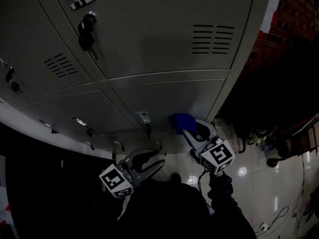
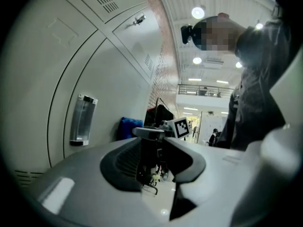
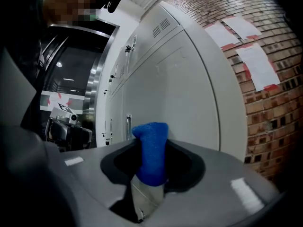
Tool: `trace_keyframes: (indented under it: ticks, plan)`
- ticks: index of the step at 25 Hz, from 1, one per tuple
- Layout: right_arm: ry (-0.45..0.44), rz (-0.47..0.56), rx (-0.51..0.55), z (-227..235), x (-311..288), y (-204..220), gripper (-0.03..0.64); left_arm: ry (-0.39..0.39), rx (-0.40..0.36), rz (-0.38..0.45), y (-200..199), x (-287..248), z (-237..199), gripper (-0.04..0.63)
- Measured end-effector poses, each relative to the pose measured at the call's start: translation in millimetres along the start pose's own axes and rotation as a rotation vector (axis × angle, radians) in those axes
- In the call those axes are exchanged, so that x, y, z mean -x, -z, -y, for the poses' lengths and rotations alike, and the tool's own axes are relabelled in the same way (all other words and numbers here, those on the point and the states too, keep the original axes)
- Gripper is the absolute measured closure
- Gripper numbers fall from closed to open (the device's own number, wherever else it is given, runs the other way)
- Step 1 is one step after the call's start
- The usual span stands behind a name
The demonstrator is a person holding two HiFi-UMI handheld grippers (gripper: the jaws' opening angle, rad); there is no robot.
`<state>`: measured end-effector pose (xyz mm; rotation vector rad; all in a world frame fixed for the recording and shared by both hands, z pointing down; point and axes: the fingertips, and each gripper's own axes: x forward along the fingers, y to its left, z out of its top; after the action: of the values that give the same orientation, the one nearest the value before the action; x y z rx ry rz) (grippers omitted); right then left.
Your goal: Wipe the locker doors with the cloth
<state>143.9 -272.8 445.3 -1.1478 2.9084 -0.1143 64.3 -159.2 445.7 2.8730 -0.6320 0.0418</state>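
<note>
**Right gripper holds a blue cloth at a lower locker door; left gripper is empty**

Head view: a dim look steeply down a bank of grey lockers [image 1: 164,39]. The right gripper [image 1: 186,130] reaches toward a bottom door, and a blue cloth [image 1: 182,121] sits at its tip, right by the door near the bank's right edge. A door handle [image 1: 145,118] is just left of the cloth. The left gripper [image 1: 160,157] hangs lower and to the left, apart from the doors, above a shiny tiled floor [image 1: 279,183]. Keys [image 1: 86,32] hang from a lock higher up. A brick wall [image 1: 286,14] stands to the right of the lockers.

Left gripper view: the left gripper's [image 2: 150,137] jaws are pressed together with nothing between them. Pale doors [image 2: 99,79] curve away on the left, one with a recessed handle [image 2: 83,119]. Beyond the jaws are the cloth [image 2: 127,126] and the right gripper's marker cube [image 2: 180,126].

Right gripper view: the right gripper's [image 3: 150,142] jaws pinch the cloth [image 3: 152,160], which stands up between them as a thick folded wad. Its top lies close to a door [image 3: 180,93]; whether they touch cannot be told. Papers [image 3: 255,60] are taped to the brick wall [image 3: 279,103] on the right. The left gripper [image 3: 66,126] shows far left.
</note>
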Motion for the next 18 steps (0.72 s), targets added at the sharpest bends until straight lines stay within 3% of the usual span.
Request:
trace_keyframes:
  ticks: [18]
  plan:
    - [0.294,-0.015,-0.064,65.9,66.4,15.1,0.483,0.073,0.005,-0.010,7.0,-11.0,14.6,0.474]
